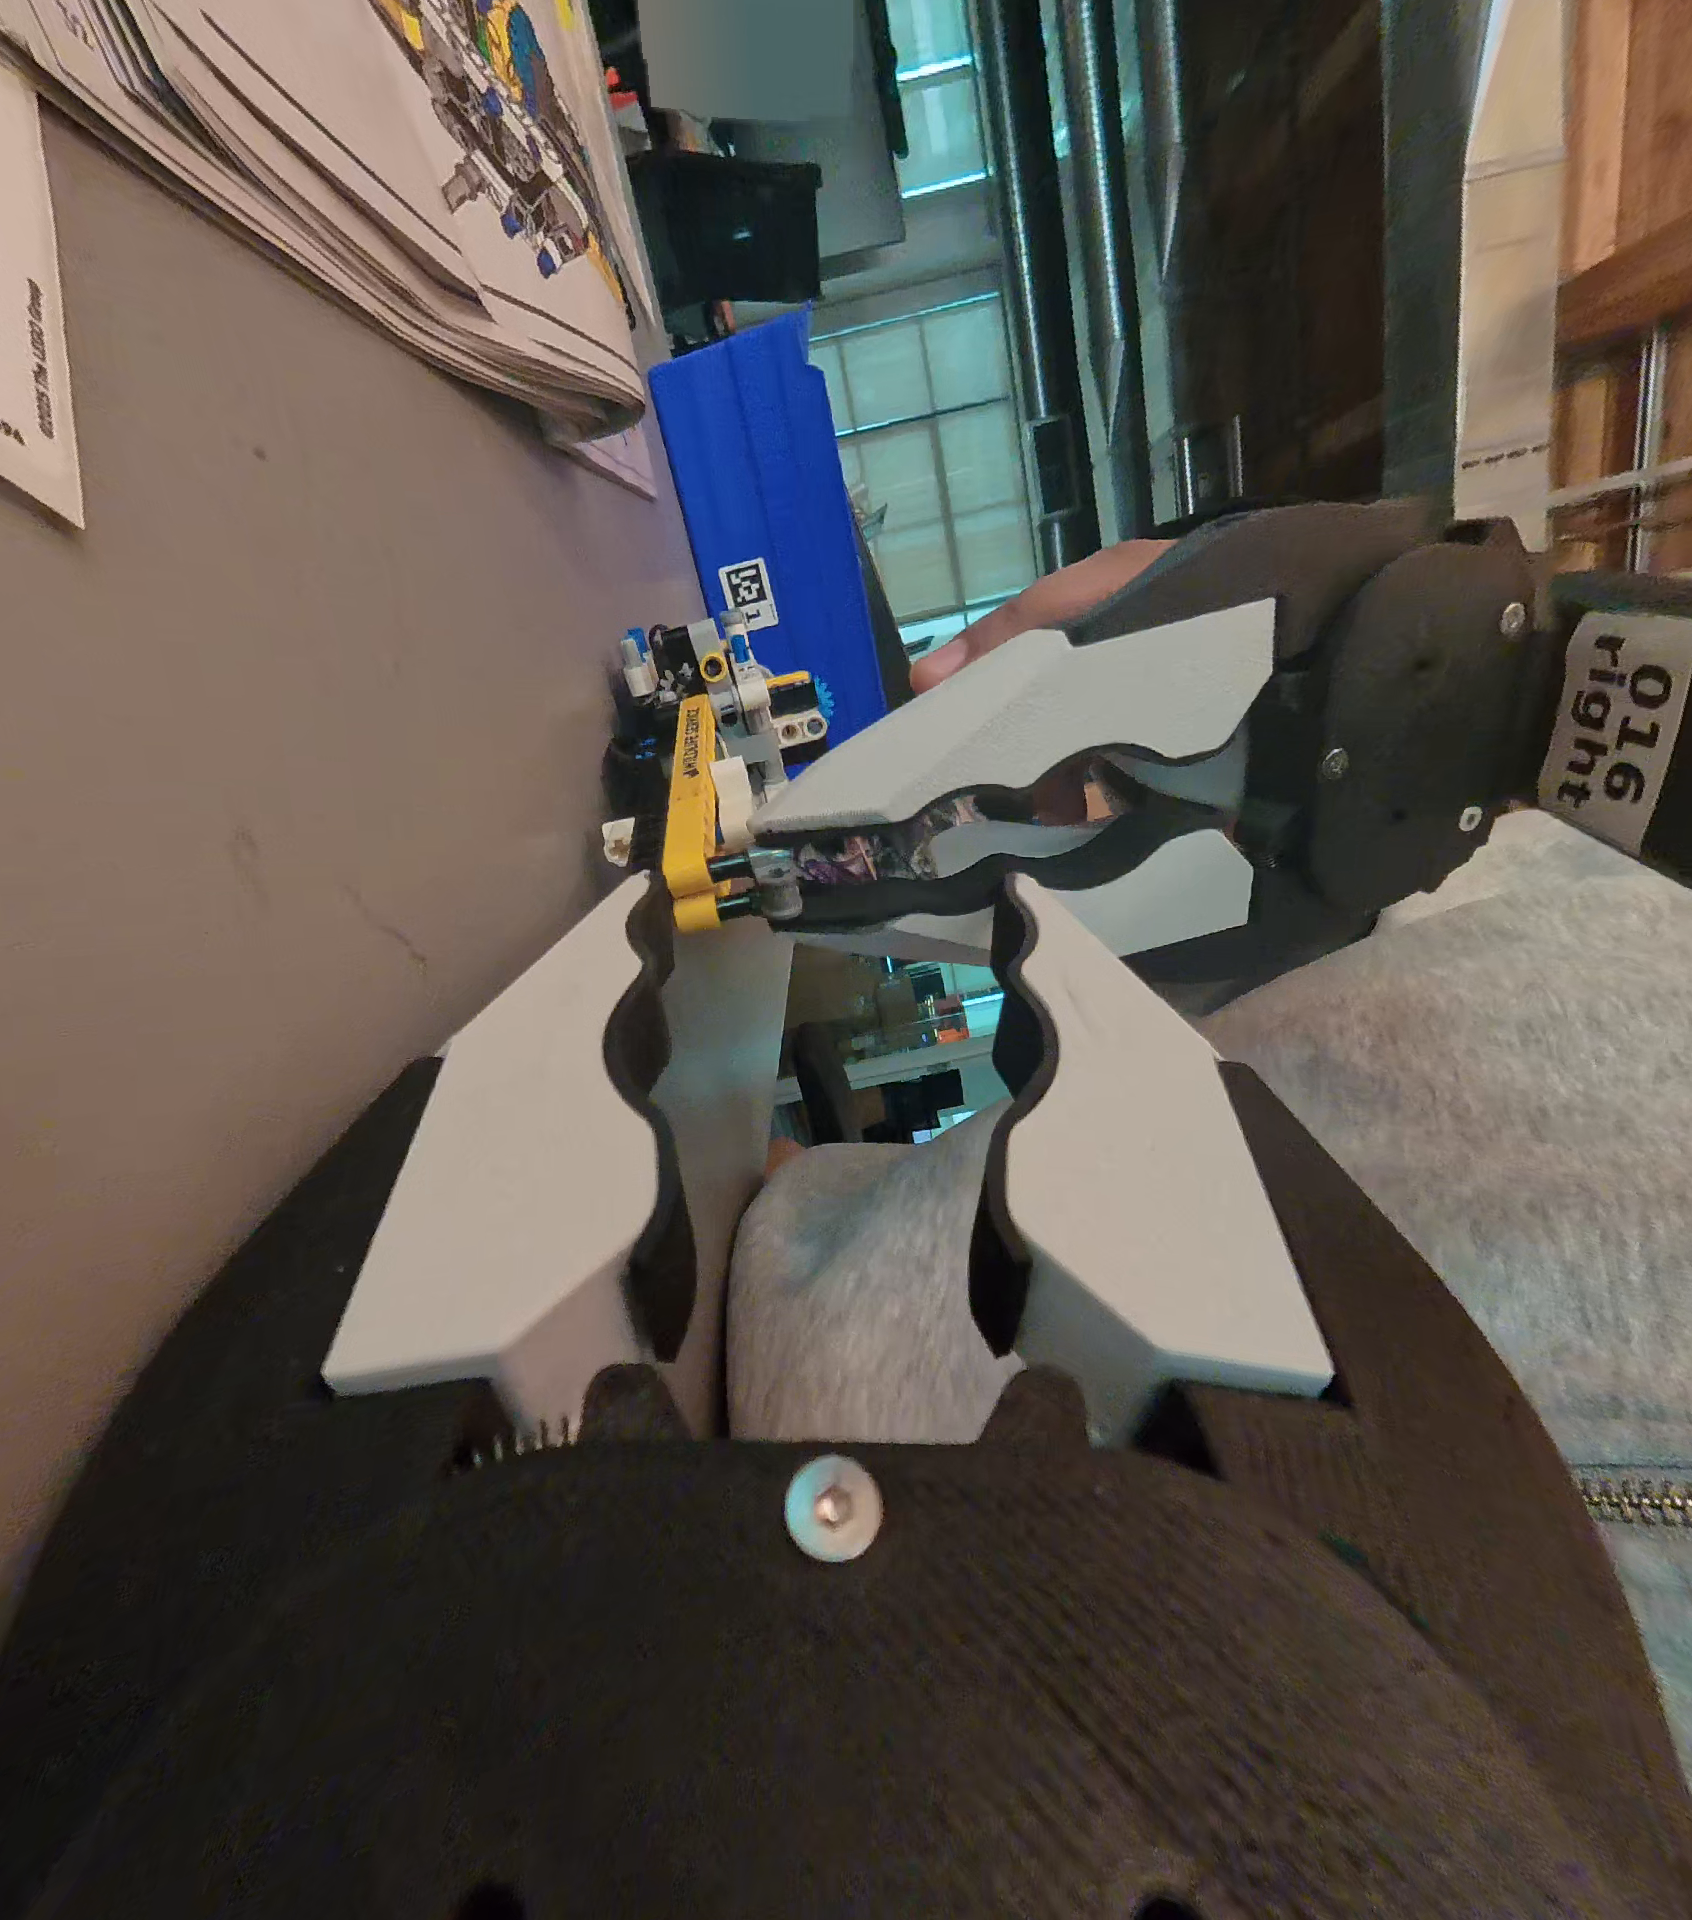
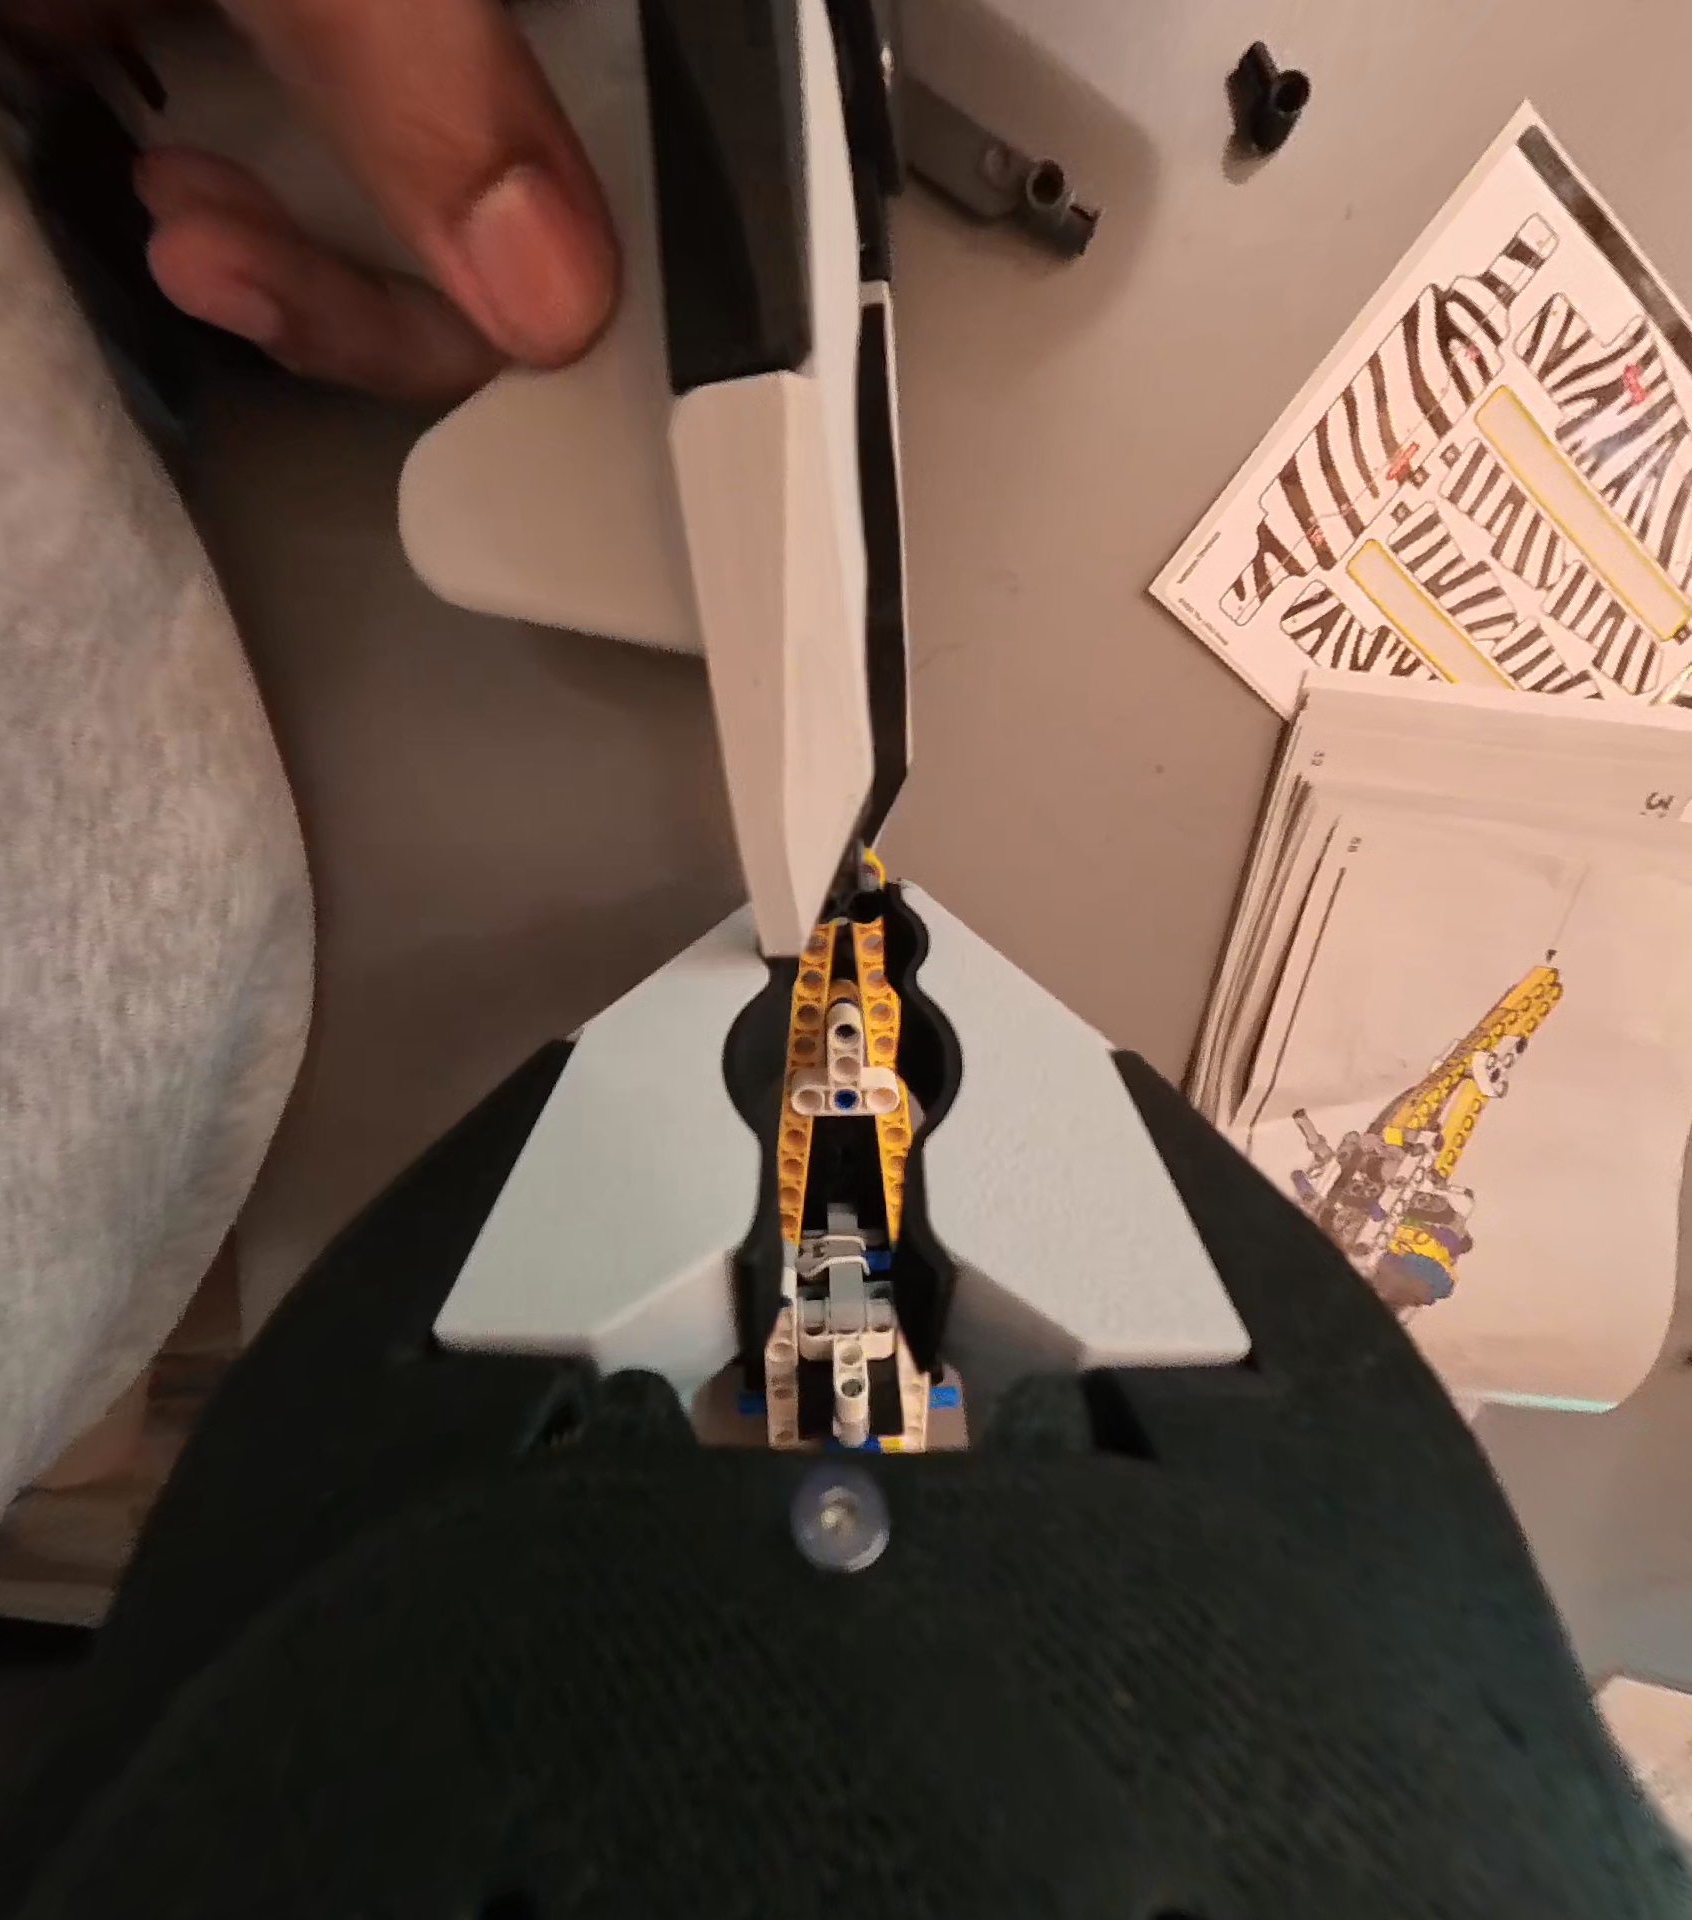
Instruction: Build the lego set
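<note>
The lego model (image 1: 707, 748), with yellow beams, white and grey parts and blue pins, stands on the grey table (image 1: 250, 779). My right gripper (image 1: 780, 873) comes in from the right and is shut on the free end of the model's yellow beams, at a small grey part with black pins. In the right wrist view the model (image 2: 837, 1081) shows through the gap between my right gripper's (image 2: 847, 914) fingers. My left gripper (image 1: 826, 904) is open and empty, its tips on either side of the right gripper's tips. It shows edge-on in the right wrist view (image 2: 821, 873), touching the beam ends.
An open instruction booklet (image 2: 1496, 1039) and a zebra-striped sticker sheet (image 2: 1548, 468) lie on the table to the right. Loose grey (image 2: 1018, 187) and black (image 2: 1268, 88) parts lie farther off. A blue box (image 1: 769, 499) stands behind the model. A person's hand (image 2: 426, 208) holds the left gripper. Left and right tips are no more than a few centimetres apart.
</note>
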A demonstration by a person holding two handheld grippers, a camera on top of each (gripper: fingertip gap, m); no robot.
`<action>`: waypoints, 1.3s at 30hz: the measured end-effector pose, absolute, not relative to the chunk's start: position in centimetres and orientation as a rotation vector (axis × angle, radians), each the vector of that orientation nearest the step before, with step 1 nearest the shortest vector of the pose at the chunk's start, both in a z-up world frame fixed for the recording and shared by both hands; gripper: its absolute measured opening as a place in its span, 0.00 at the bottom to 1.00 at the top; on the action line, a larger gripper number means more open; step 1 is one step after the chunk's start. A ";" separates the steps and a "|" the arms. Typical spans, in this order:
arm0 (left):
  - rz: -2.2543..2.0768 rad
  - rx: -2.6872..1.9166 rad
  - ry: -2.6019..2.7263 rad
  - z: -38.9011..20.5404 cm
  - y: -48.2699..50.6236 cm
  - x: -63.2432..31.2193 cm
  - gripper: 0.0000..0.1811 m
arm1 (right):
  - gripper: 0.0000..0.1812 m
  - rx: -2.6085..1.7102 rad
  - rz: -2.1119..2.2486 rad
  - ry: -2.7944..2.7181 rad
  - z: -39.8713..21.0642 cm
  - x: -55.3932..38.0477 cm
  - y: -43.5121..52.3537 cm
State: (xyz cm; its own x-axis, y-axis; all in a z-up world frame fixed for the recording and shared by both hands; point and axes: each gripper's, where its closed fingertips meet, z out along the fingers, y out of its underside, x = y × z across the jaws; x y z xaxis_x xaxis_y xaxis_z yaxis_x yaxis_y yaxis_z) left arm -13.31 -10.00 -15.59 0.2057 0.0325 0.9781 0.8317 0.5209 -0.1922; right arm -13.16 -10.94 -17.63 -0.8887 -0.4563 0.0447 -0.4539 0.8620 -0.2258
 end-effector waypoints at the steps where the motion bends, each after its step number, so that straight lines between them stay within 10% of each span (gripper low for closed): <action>1: -0.668 -0.883 -1.266 -15.8 -10.0 -13.3 0.30 | 0.08 -0.769 -0.375 3.014 -17.6 -13.0 -10.9; 8: -0.671 -0.917 -1.320 -16.7 -9.8 -13.2 0.13 | 0.08 -0.872 -0.436 2.987 -17.1 -12.5 -11.1; 39: -0.656 -0.976 -1.349 -17.4 -9.3 -13.1 0.12 | 0.08 -0.651 -0.600 2.800 -17.4 -12.5 -10.5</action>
State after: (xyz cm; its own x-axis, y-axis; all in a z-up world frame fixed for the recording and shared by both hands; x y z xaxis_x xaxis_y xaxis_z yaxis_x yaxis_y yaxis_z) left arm -13.15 -9.30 -17.43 0.1445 0.1426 0.9792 0.8580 0.4748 -0.1958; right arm -12.49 -10.53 -17.44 -0.8816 -0.4603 -0.1048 -0.3770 0.8200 -0.4306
